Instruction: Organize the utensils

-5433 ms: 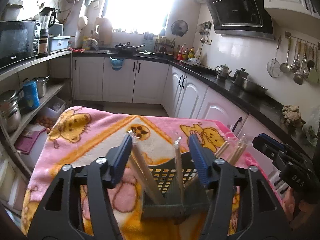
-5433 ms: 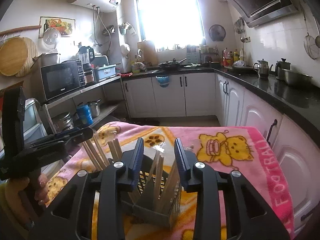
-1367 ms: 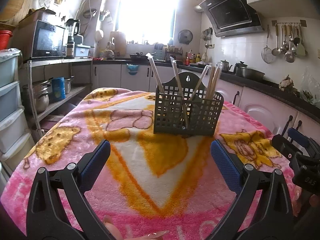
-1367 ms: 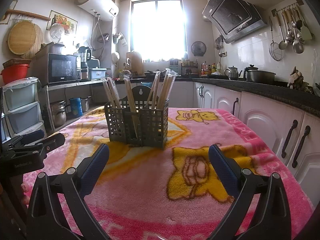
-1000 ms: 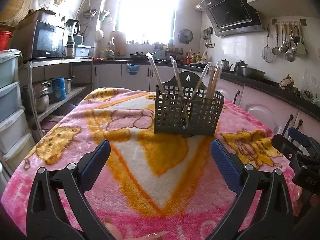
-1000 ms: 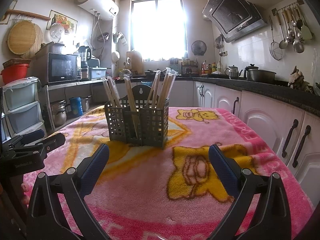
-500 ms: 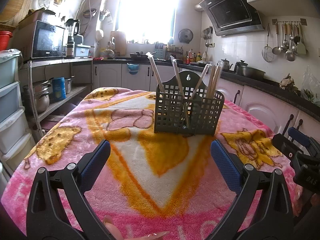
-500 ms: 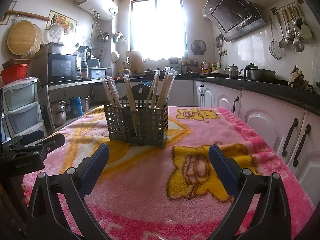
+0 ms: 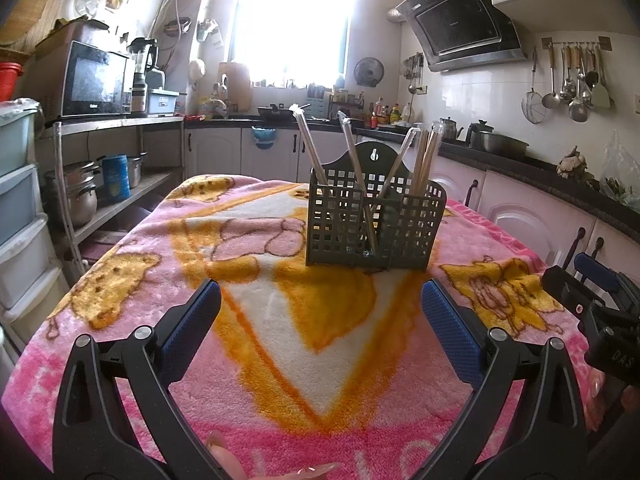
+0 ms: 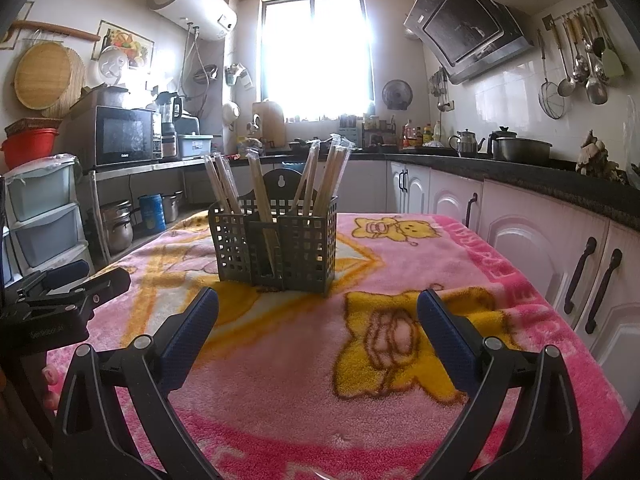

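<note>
A grey lattice utensil caddy (image 9: 376,220) (image 10: 276,242) stands upright in the middle of the table on a pink cartoon blanket (image 9: 280,320) (image 10: 360,360). Several wrapped chopstick pairs (image 9: 420,160) (image 10: 328,176) lean in its compartments. My left gripper (image 9: 320,320) is open and empty, well short of the caddy, near the table's front edge. My right gripper (image 10: 318,320) is likewise open and empty, in front of the caddy. Each gripper also shows at the edge of the other's view, the right gripper (image 9: 600,304) and the left gripper (image 10: 68,292).
White cabinets under a black counter (image 10: 540,184) run along the right, with a pot and kettle on it. Shelves with a microwave (image 10: 124,134) and plastic drawers (image 10: 44,208) stand on the left. Fingertips show at the bottom of the left wrist view.
Both grippers pulled back from over the caddy to the table's front and opened wide. Over the last second nothing has visibly moved.
</note>
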Available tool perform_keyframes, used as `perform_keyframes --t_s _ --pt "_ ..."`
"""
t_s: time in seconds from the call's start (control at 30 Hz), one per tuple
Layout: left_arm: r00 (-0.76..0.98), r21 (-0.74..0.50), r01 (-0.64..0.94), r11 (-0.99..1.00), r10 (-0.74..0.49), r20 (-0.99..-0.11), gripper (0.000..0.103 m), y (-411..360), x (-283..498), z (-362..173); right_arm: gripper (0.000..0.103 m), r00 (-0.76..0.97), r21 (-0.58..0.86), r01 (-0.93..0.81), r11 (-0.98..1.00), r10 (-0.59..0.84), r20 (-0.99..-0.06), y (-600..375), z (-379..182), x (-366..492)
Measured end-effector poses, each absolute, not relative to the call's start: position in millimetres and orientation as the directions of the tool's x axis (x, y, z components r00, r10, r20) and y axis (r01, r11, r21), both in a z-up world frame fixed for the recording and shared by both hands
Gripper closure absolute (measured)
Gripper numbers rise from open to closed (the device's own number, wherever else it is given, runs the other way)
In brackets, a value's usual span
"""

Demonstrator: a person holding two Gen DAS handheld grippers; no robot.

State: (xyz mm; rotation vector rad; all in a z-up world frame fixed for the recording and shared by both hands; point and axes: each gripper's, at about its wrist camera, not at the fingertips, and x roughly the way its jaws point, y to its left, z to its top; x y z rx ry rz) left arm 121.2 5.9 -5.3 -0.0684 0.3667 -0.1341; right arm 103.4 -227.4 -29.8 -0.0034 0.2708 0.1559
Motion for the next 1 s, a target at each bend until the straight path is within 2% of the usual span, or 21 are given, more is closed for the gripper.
perform_keyframes --t_s 0.6,0.7,0.77,0.87,1.0 --pt "0.914 -0.088 0.125 0.988 -0.15 -0.377 0.011 5 125 -6 0.006 0.951 0.014 -0.154 0.988 0.152 -0.269 -226 -31 105" --pt "0.905 -0.109 0.118 0.987 -0.153 -0.396 0.011 10 129 -7 0.006 0.949 0.018 -0.153 0.988 0.152 -0.277 -228 -32 107" --pt "0.885 -0.119 0.092 0.989 -0.136 -0.446 0.011 19 139 -8 0.006 0.944 0.037 -0.133 0.99 0.138 -0.298 -238 -31 114" --pt "0.84 -0.116 0.02 0.993 -0.08 -0.537 0.011 46 162 -10 0.006 0.902 0.038 -0.065 0.997 0.075 -0.426 -267 -36 141" --pt "0.744 -0.022 -0.091 0.996 0.053 -0.666 0.011 95 200 -22 0.006 0.739 -0.087 0.115 0.99 -0.144 -0.658 -322 -63 191"
